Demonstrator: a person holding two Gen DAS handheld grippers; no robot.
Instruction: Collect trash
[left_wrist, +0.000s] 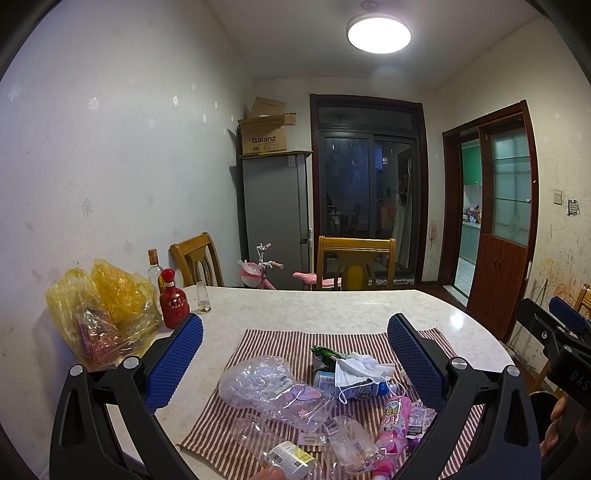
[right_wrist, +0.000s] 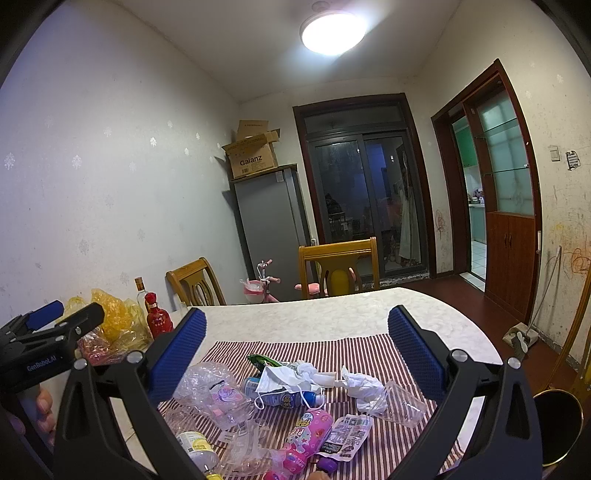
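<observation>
On the striped cloth (right_wrist: 369, 350) lies trash (right_wrist: 280, 402); both the left gripper (left_wrist: 295, 332) and right gripper (right_wrist: 295, 325) have fingers spread wide, holding nothing, red bottle (left_wrist: 173, 301) at ten o'clock.

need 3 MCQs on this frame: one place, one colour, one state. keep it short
1. Where is the white face mask?
A) draped on the blue-capped bottle on the striped cloth
B) on the wooden chair
C) inside the yellow plastic bag

2. What colour is the squat ceramic bottle beside the yellow plastic bag?
A) green
B) red
C) white

3. How do the jaws of the left gripper and right gripper stand?
A) both spread, holding nothing
B) left shut on a cup
C) both shut

Key: 1 A, the mask lies over that bottle; 2 B, its body is red; 3 A, both pairs of blue pads stand wide apart.
</observation>
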